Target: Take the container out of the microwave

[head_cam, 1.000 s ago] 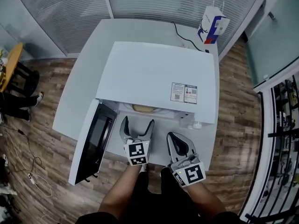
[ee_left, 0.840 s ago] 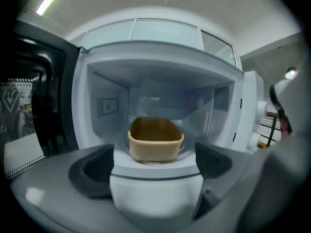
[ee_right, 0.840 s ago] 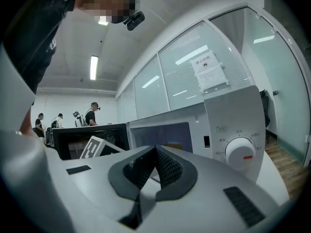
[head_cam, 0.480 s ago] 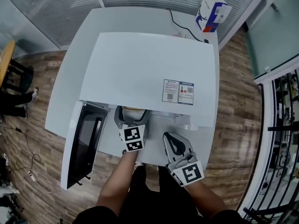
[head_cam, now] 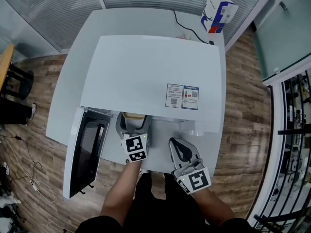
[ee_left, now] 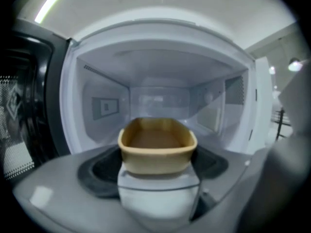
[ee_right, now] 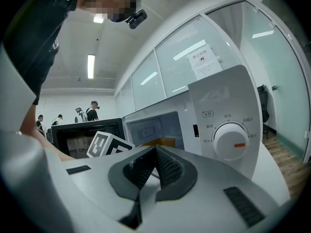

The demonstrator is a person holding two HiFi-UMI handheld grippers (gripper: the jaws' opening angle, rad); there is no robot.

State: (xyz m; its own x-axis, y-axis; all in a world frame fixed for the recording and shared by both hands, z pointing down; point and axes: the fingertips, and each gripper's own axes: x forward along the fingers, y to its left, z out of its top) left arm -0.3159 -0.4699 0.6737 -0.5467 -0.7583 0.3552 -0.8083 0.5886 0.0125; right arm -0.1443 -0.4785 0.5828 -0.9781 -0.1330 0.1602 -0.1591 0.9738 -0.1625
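The white microwave [head_cam: 155, 72] stands on a white table [head_cam: 63, 110] with its door [head_cam: 87, 149] swung open to the left. Inside sits a tan, empty container [ee_left: 158, 144], whose front edge shows under the oven's top [head_cam: 133, 116]. My left gripper [head_cam: 132, 126] reaches into the opening. Its jaws have just been closing, and the container's near end lies between the dark pads [ee_left: 99, 171]; I see no firm press, so it is open [ee_left: 158, 166]. My right gripper [head_cam: 179, 149] hangs shut and empty before the control panel, pads meeting [ee_right: 154, 159].
The control dial [ee_right: 232, 143] is on the microwave's right front. A blue-and-white paper bag [head_cam: 218, 13] and a black cable [head_cam: 189, 35] sit at the table's back right. Glass partitions lie behind, wood floor around. People [ee_right: 92, 109] stand far off.
My left gripper has moved forward into the microwave's opening and now straddles the container, jaws narrower than before. The right gripper has sunk slightly and stays shut.
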